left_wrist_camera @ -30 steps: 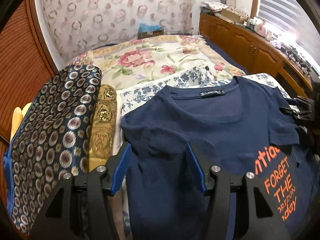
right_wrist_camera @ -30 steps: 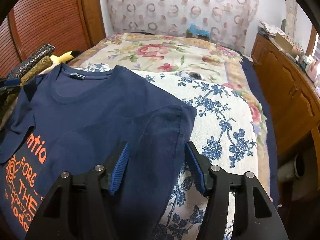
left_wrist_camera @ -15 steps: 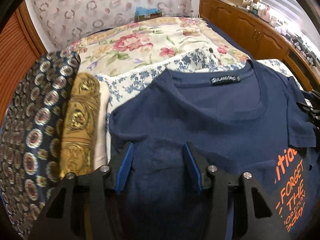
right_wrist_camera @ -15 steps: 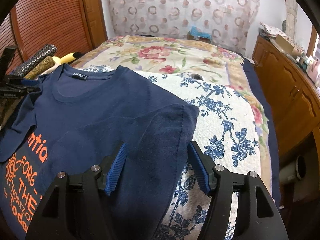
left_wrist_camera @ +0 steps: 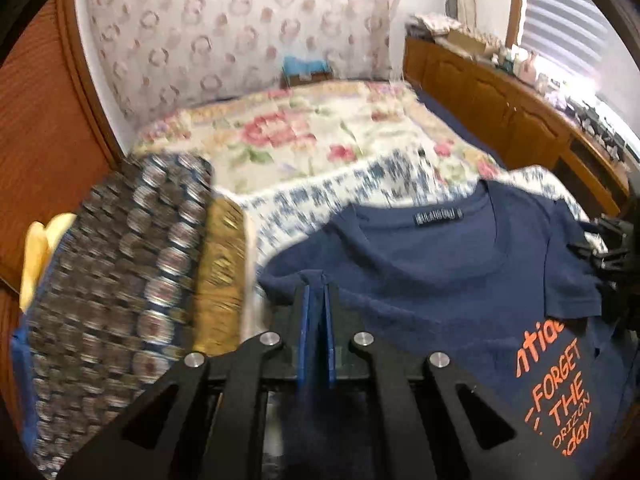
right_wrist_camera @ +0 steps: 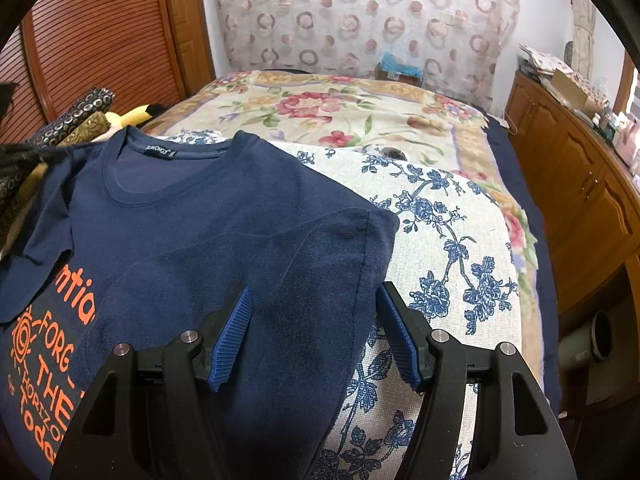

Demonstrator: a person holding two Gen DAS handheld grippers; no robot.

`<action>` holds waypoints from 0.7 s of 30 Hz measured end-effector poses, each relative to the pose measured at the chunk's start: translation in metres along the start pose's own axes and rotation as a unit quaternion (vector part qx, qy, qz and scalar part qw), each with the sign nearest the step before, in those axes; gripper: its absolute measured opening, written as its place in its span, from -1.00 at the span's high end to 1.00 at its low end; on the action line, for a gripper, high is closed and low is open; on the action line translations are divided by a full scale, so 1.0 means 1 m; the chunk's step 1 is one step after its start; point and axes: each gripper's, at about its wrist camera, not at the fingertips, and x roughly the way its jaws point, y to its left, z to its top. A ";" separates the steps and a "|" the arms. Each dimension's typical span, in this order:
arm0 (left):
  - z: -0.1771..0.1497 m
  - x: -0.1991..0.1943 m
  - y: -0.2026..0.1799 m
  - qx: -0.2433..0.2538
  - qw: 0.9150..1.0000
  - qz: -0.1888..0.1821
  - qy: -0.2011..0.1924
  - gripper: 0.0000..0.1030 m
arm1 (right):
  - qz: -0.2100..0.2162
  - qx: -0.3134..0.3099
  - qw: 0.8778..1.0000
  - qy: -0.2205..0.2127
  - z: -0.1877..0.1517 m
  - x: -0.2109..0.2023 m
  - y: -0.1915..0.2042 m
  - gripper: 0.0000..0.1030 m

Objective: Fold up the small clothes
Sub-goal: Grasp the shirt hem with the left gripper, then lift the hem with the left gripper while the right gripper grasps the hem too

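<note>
Left gripper (left_wrist_camera: 315, 296) fingers pinch navy T-shirt (left_wrist_camera: 440, 280) sleeve; right gripper (right_wrist_camera: 316, 300) fingers spread, straddling other sleeve.

Bed (right_wrist_camera: 516, 152) under floral bedspread (right_wrist_camera: 340, 108); blue-flowered white cloth (right_wrist_camera: 448, 240) spread over near part. Navy T-shirt (right_wrist_camera: 192, 216) flat on cloth. Patterned fabric rolls (left_wrist_camera: 120, 280) along left edge, yellow plush toy (right_wrist_camera: 132, 114) beside.

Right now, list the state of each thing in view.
left tongs: shut on a pinch of T-shirt fabric
right tongs: open, over the folded-in sleeve
T-shirt: front up, both sleeves folded inward
blue-flowered cloth: spread under the T-shirt
</note>
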 end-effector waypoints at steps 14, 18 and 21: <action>0.002 -0.043 0.014 -0.012 0.999 -0.016 -0.046 0.94 | 0.008 -0.007 1.000 0.005 0.014 0.009 -0.001 0.11; -0.003 -0.064 0.006 -0.007 0.998 -0.022 -0.064 0.94 | 0.029 0.007 1.000 -0.003 0.019 0.001 0.000 0.92; -0.008 -0.084 0.000 -0.005 0.996 -0.028 -0.084 0.94 | 0.030 0.005 0.999 -0.038 0.021 -0.024 0.007 0.92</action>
